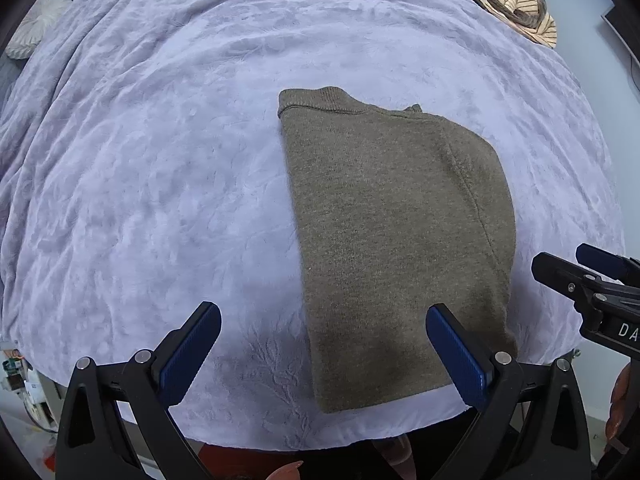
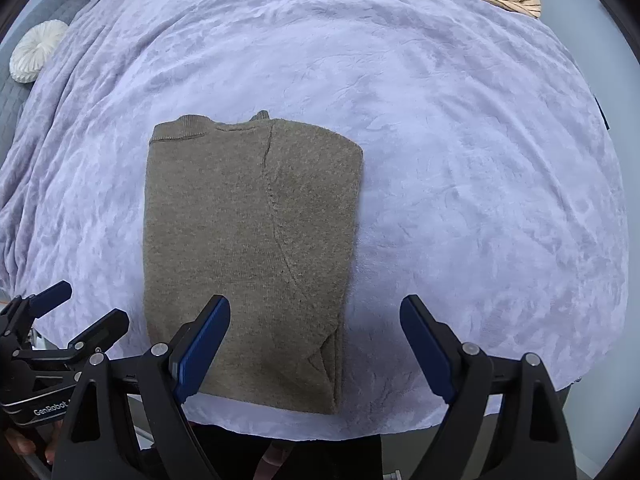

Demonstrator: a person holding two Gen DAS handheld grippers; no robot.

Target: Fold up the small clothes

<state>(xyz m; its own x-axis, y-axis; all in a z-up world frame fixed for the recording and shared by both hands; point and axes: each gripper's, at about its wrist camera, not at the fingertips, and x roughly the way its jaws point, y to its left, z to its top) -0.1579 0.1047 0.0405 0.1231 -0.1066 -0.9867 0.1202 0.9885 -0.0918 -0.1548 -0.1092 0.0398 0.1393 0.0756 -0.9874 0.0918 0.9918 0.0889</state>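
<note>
So the folded sweater [image 2: 248,248] lies flat on the bed [image 2: 460,160], long axis running away from us, collar at the far end. Left tool [image 1: 323,350] and right tool [image 2: 315,346] both spread wide, holding nothing.

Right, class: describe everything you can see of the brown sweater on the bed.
The sweater is an olive-brown knit, soft and slightly fuzzy, folded into a tall, neat rectangle. Its ribbed collar lies at the far end, and a curved sleeve seam runs down the top layer. It lies flat on the lilac blanket near the bed's front edge. Nothing grips it: both grippers stand open above its near end.
</note>
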